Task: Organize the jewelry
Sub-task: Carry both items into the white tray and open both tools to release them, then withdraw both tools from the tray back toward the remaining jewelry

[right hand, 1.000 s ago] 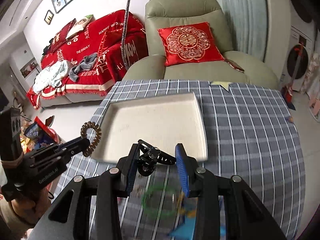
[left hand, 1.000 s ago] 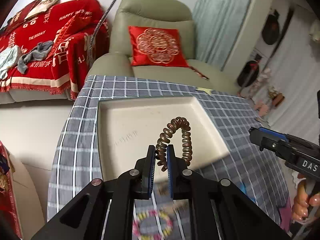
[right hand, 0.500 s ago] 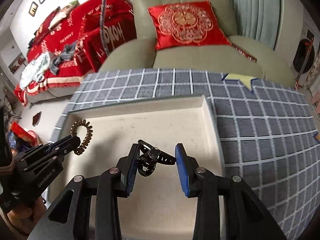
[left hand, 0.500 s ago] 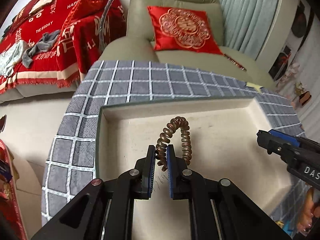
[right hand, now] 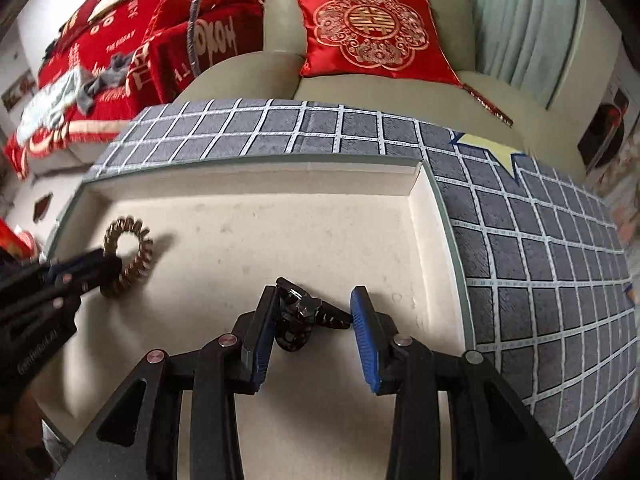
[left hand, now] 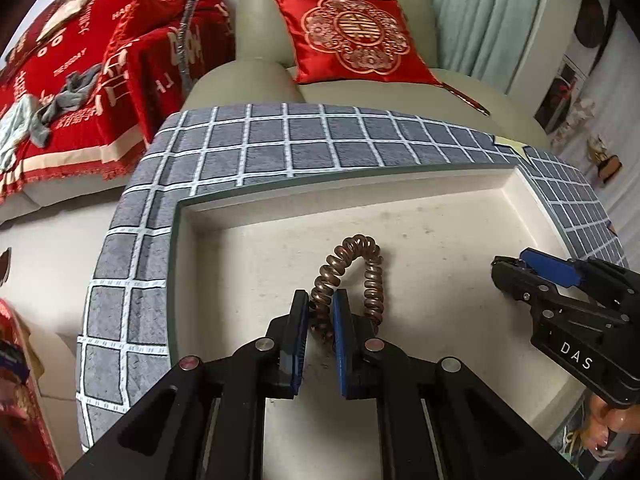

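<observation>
1. The left tool [left hand: 321,312] was clamped on one side of a bronze spiral hair tie [left hand: 352,276], which arched up and away toward twelve o'clock of the tool, low over the floor of a cream tray [left hand: 400,184].
2. The right tool [right hand: 314,314] gripped a small black hair claw [right hand: 306,314] across its width — one pad on its body, the other on its spread handle end — also low over the tray.
3. The coil looked light, springy and soft; it would likely stretch or flop, so a pinch on a single run of coil seemed enough.
4. The claw looked rigid, glossy plastic, probably slippery and sprung; holding it across the hinge seemed safest.
5. The tray sat on a counter [left hand: 280,140] covered in grey checked cloth; its raised rim ran at nine, twelve and three o'clock.
6. The tray floor appeared bare — ample room to set both pieces down apart, though the two tools stood near each other.
</observation>
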Demonstrator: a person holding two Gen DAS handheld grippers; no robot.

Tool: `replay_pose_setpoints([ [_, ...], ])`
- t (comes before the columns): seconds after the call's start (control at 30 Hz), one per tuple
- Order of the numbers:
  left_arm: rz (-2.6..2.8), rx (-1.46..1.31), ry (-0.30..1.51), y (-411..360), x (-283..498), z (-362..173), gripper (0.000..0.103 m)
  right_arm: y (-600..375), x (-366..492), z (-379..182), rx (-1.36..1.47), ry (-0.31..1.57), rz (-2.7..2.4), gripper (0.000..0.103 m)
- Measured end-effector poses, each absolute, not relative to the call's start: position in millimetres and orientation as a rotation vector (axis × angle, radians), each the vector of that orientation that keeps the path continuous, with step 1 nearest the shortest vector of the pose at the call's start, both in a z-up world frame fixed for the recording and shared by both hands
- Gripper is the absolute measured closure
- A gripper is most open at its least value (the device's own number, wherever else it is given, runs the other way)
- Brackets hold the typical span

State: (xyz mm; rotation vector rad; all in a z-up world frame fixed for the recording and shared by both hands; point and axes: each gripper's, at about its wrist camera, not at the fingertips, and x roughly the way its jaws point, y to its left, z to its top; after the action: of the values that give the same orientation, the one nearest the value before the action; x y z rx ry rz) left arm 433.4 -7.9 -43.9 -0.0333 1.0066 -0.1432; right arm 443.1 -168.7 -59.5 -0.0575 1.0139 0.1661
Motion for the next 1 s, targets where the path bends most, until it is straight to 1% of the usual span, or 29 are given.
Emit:
replay_pose_setpoints([
  [0.1,-0.138,-0.020,1.002,-10.7,432.4,-42.8,0.077,-170.1,443.9,-58.6,-0.042,1.024,0.158,0.062],
  [0.13,-0.133,-0.014,1.000,-11.4,432.1,-42.1,0.077,-169.3,444.6,-58.6,-0.044,1.024,0.156,0.057],
  [0.17,-0.126,-0.007,0.997,-11.7,431.8,-41.3,0.077,-169.2,445.4,-58.7,-0.042,1.029,0.156,0.043],
  [0.2,-0.118,0.001,0.994,-11.9,431.6,-40.3,0.077,-168.9,445.9,-59.4,-0.034,1.034,0.161,0.037],
  [0.23,-0.110,0.008,0.990,-12.4,431.2,-39.3,0.077,-169.0,446.1,-59.3,-0.025,1.033,0.165,0.035],
  [0.37,-0.106,-0.005,0.983,-11.3,429.4,-37.1,0.077,-174.4,442.5,-55.1,0.030,1.023,0.172,0.035],
  [0.47,-0.099,0.007,0.977,-12.7,429.1,-36.7,0.077,-179.8,436.4,-42.0,0.072,0.995,0.187,0.034],
  [0.5,-0.091,0.018,0.980,-13.9,429.7,-37.5,0.065,-180.8,434.1,-36.7,0.081,0.984,0.192,0.034],
  [0.53,-0.085,0.022,0.984,-14.8,429.6,-38.3,0.050,-181.3,432.0,-32.2,0.087,0.977,0.192,0.034],
  [0.57,-0.075,0.024,0.987,-14.8,430.0,-38.5,0.014,-182.9,429.2,-27.5,0.096,0.969,0.193,0.034],
  [0.6,-0.065,0.018,0.980,-14.0,429.4,-36.6,0.003,-183.9,427.0,-23.8,0.105,0.964,0.193,0.034],
  [0.8,-0.078,0.041,0.954,-18.0,427.2,-26.9,0.003,-195.3,407.9,-6.1,0.179,0.945,0.201,0.034],
  [0.83,-0.074,0.043,0.945,-18.2,425.3,-24.1,0.003,-197.0,404.7,-4.2,0.185,0.944,0.202,0.033],
  [0.87,-0.073,0.041,0.936,-18.1,422.5,-20.8,0.003,-198.0,402.2,-3.0,0.187,0.943,0.200,0.028],
  [0.93,-0.080,0.032,0.915,-17.3,417.0,-12.7,0.000,-201.3,394.9,0.6,0.189,0.936,0.192,0.022],
  [1.0,-0.086,0.030,0.878,-16.2,407.2,-2.3,0.000,-205.3,386.8,4.4,0.204,0.925,0.186,0.022],
])
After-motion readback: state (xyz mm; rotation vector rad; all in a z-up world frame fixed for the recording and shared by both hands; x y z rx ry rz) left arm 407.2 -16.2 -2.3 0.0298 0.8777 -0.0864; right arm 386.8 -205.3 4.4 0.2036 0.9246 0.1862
